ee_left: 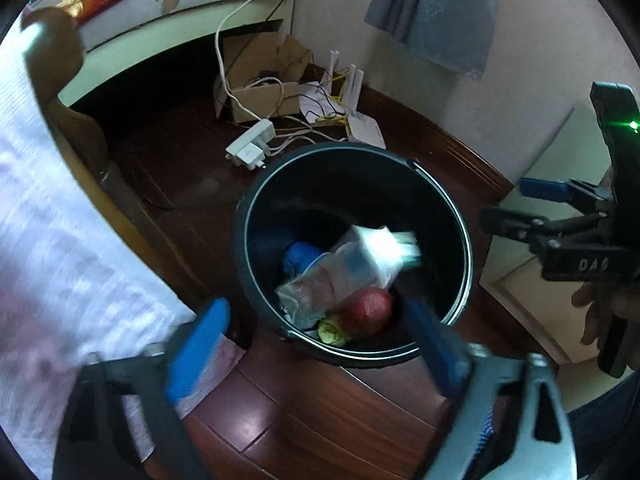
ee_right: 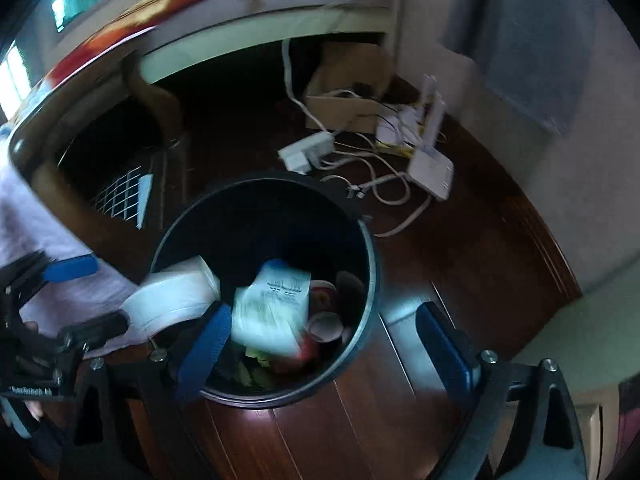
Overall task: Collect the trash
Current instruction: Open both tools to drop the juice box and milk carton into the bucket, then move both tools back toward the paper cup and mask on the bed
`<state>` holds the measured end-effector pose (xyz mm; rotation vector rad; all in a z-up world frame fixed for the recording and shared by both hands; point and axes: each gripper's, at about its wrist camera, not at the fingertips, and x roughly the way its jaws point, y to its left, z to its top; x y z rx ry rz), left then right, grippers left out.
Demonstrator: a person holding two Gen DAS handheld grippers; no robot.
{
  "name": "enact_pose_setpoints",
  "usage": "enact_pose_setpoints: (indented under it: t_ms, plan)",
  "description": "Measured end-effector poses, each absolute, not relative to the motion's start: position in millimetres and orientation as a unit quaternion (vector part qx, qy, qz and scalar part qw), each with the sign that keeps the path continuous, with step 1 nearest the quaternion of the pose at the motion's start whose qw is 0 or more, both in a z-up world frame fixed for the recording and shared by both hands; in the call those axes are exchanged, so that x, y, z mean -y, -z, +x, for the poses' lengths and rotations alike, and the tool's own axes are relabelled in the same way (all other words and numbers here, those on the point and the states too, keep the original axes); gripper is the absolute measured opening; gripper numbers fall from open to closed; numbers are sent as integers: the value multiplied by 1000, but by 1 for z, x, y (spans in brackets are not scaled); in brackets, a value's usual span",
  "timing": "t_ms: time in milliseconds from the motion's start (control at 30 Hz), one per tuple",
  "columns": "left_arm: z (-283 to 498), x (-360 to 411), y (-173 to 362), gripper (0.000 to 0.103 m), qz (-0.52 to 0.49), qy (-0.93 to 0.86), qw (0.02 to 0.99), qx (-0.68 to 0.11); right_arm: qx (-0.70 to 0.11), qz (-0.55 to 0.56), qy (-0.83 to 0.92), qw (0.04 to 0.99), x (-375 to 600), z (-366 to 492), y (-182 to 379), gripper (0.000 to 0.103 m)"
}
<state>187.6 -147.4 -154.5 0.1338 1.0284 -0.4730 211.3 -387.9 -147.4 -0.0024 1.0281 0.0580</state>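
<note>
Hovering over black bucket [ee_left: 452,216]: left gripper [ee_left: 316,344] and right gripper [ee_right: 324,344], both spread wide, empty; crumpled paper [ee_right: 272,308] between right fingers, untouched.

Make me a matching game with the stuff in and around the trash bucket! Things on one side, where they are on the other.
Things:
1. round black plastic bucket
2. red crumpled ball
3. white power strip
4. brown cardboard box

Places:
A. on the floor just behind the bucket
B. under the bed edge, cables running into it
C. inside the bucket, among the trash
D. standing on the dark wooden floor

Pairs: 1-D, 2-C, 3-A, 4-B
</note>
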Motion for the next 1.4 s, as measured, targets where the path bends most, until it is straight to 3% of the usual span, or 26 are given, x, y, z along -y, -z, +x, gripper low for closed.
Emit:
enact_pose_setpoints:
  t_ms: [300, 800, 1400]
  plan:
    - [178, 139, 137, 97, 64, 201, 862, -462, -479, 32, -8, 877, 398, 199, 134, 103]
    - [136, 117, 71, 97, 47, 169, 898, -403, -402, -5, -44, 915, 356, 159, 55, 103]
    - [112, -35, 6, 97, -19, 5, 946, -324, -307, -46, -165, 936, 226, 161, -19, 103]
